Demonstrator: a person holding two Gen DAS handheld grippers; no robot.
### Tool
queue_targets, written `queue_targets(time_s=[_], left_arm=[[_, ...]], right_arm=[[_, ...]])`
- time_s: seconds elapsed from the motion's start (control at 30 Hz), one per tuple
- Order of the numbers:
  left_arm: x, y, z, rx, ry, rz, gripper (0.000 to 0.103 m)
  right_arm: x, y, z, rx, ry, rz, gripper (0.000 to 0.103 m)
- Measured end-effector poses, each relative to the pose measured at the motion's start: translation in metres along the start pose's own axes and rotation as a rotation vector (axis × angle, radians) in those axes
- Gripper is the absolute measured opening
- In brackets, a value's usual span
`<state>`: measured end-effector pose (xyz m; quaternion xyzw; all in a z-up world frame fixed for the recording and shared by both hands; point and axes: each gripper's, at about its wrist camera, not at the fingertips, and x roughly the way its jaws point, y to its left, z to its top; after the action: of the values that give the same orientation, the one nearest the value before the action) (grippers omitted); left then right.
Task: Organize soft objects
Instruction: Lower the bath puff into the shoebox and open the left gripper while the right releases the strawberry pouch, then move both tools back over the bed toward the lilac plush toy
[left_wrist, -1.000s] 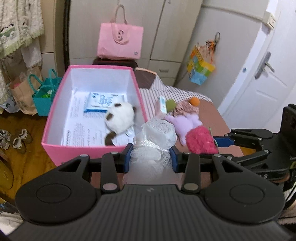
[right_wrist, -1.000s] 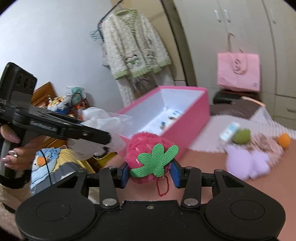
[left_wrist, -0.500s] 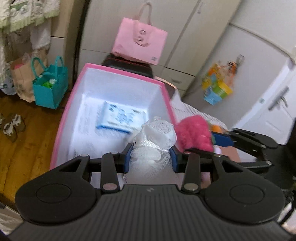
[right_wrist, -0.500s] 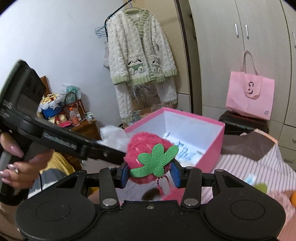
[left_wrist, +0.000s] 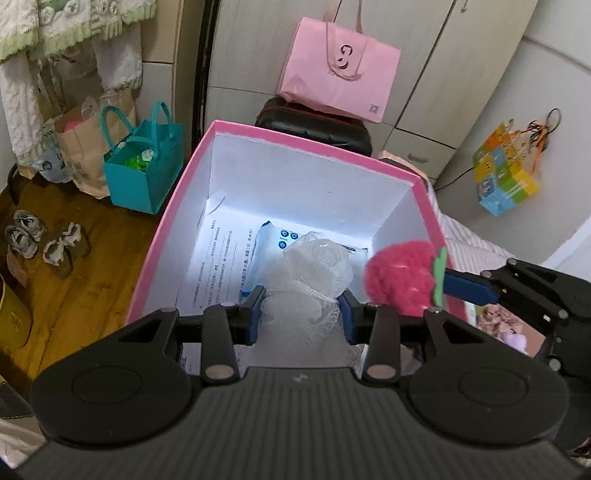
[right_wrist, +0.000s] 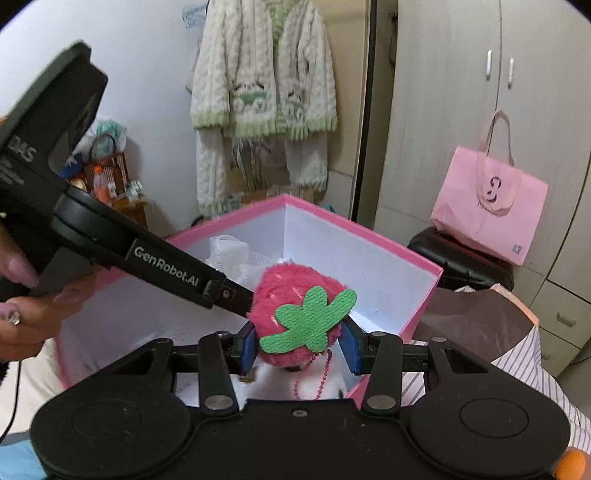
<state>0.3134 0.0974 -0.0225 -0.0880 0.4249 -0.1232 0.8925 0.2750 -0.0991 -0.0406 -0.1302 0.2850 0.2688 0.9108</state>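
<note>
My left gripper (left_wrist: 301, 315) is shut on a white mesh bath puff (left_wrist: 312, 275) and holds it over the open pink box (left_wrist: 303, 142). My right gripper (right_wrist: 299, 347) is shut on a pink plush strawberry (right_wrist: 291, 299) with a green felt leaf, held over the same box (right_wrist: 391, 243), just right of the puff. In the left wrist view the strawberry (left_wrist: 400, 277) sits above the box's right wall. The puff (right_wrist: 231, 254) shows behind the left gripper's arm in the right wrist view. A blue-white wipes pack (left_wrist: 271, 240) and printed paper lie on the box floor.
A pink tote bag (left_wrist: 338, 70) rests on a black case behind the box. A teal bag (left_wrist: 144, 166), paper bag and shoes (left_wrist: 44, 240) stand on the wooden floor at left. A knit cardigan (right_wrist: 262, 92) hangs on the wall. Striped cloth (right_wrist: 524, 354) lies right of the box.
Both grippers have moved from the table with its other toys to above the box, carrying the puff and the strawberry. The box now fills the views.
</note>
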Motion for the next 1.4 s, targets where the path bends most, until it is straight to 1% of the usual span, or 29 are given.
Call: queue_targets(time_s=[0.03, 0.07, 0.1, 0.17, 0.23, 0.27, 0.33, 0.37, 0.43, 0.53, 0.87, 1.03, 1.1, 1.2, 1.3, 1.33, 1.4], left_arm=[[0.002, -0.002, 0.0, 0.012, 0.002, -0.003, 0.041], [0.004, -0.005, 0.0, 0.034, 0.013, -0.024, 0.041], [0.004, -0.007, 0.0, 0.039, 0.025, -0.035, 0.039], [0.003, -0.01, -0.001, 0.055, 0.019, -0.011, 0.044], [0.003, -0.009, -0.001, 0.047, 0.009, -0.005, 0.05], [0.003, -0.008, -0.001, 0.04, 0.007, -0.003, 0.051], [0.0, -0.008, -0.002, 0.042, -0.008, 0.013, 0.062], [-0.002, -0.007, -0.002, 0.045, -0.018, 0.022, 0.064], [-0.011, -0.008, -0.004, 0.061, -0.042, 0.036, 0.064], [-0.028, -0.013, -0.01, 0.1, -0.067, 0.023, 0.064], [-0.079, -0.029, -0.028, 0.188, -0.116, -0.03, 0.067], [-0.1, -0.037, -0.038, 0.222, -0.118, -0.063, 0.069], [-0.108, -0.041, -0.043, 0.242, -0.125, -0.067, 0.07], [-0.121, -0.047, -0.052, 0.267, -0.135, -0.078, 0.07], [-0.134, -0.053, -0.06, 0.287, -0.132, -0.111, 0.072], [-0.139, -0.055, -0.063, 0.293, -0.129, -0.129, 0.074], [-0.145, -0.059, -0.069, 0.314, -0.121, -0.147, 0.075]], right_arm=[[0.005, -0.003, 0.001, 0.002, 0.012, 0.003, 0.05], [0.01, -0.005, 0.002, 0.005, 0.022, 0.006, 0.051], [0.014, -0.006, 0.003, -0.001, 0.032, 0.014, 0.053], [0.018, -0.007, 0.003, -0.053, 0.042, 0.009, 0.055], [0.019, -0.009, 0.003, -0.085, 0.042, 0.001, 0.056], [0.017, -0.01, 0.003, -0.087, 0.043, 0.01, 0.058], [0.012, -0.012, 0.002, -0.073, 0.03, 0.02, 0.063], [0.01, -0.012, 0.001, -0.069, 0.024, 0.022, 0.064], [0.002, -0.011, 0.0, -0.069, 0.016, 0.024, 0.066], [-0.011, -0.009, -0.001, -0.073, 0.008, 0.024, 0.071], [-0.056, -0.01, 0.0, 0.008, 0.007, 0.07, 0.072], [-0.08, -0.006, -0.003, 0.028, 0.01, 0.076, 0.072], [-0.09, -0.002, -0.005, 0.024, 0.006, 0.068, 0.072], [-0.105, 0.003, -0.008, 0.012, -0.003, 0.032, 0.073], [-0.121, 0.006, -0.015, 0.009, -0.014, 0.012, 0.073], [-0.128, 0.006, -0.019, 0.008, -0.021, 0.008, 0.074], [-0.141, 0.004, -0.032, 0.013, -0.052, 0.0, 0.075]])
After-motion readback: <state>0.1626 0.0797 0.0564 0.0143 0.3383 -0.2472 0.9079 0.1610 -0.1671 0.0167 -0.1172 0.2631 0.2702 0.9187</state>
